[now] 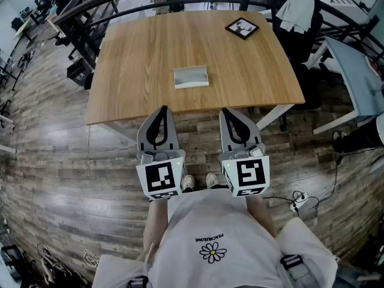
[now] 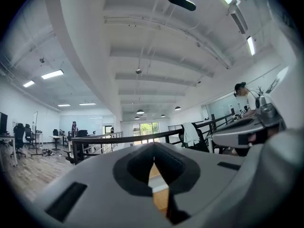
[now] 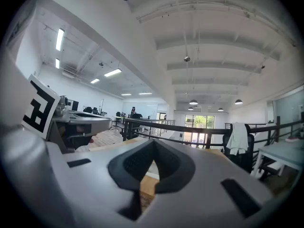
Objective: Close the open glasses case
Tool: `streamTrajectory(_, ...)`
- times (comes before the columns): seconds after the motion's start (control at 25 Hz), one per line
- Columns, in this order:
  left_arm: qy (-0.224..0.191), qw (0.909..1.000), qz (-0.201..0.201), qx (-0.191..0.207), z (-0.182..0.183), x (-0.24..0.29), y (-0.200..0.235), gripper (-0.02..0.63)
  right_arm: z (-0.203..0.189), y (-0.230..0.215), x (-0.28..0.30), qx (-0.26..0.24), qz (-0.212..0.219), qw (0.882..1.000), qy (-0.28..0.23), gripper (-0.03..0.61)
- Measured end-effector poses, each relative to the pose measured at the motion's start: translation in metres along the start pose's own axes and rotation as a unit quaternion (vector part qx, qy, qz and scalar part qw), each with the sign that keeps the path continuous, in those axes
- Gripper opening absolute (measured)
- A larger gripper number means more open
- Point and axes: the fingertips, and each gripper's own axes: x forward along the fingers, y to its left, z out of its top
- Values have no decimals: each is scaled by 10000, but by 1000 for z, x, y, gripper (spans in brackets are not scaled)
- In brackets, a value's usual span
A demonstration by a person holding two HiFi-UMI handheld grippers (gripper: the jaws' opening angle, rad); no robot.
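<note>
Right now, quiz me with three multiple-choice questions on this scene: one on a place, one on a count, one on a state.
1. Where is the glasses case?
A. On the floor
B. On the wooden table, near its front edge
C. On a chair

2. How many things lie on the table?
A. Two
B. Four
C. Six

3. How are the right gripper's jaws?
A. Wide apart
B. Closed on the case
C. Closed on nothing

Answers:
1 B: the head view shows it on the tabletop.
2 A: only the case and a deer card lie there.
3 C: the jaws meet with nothing between them.
</note>
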Motion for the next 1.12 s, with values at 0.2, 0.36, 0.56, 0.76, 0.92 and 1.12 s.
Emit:
streamTrajectory(0.2,-4,10000,24,35,2,4,0,17,4,-2,4,-75,33,10000,-40,8)
streamTrajectory(0.36,-8,10000,69,37,3,10,3,17,5,-6,10,-82,88,9999,-60,7)
streamTrajectory(0.56,140,9997,194,-24,-8,12,3,17,-6,-10,11,198,269,9994,-37,8)
streamTrajectory(0.76,131,9989,451,-82,-10,16,2,17,-7,-17,13,398,577,9974,-148,8)
streamTrajectory(0.92,184,9980,604,-101,-14,21,-7,17,-13,-27,14,217,764,9968,-49,9)
streamTrajectory(1.12,155,9963,840,-97,-15,14,-21,17,-23,-36,12,474,1112,9926,123,9)
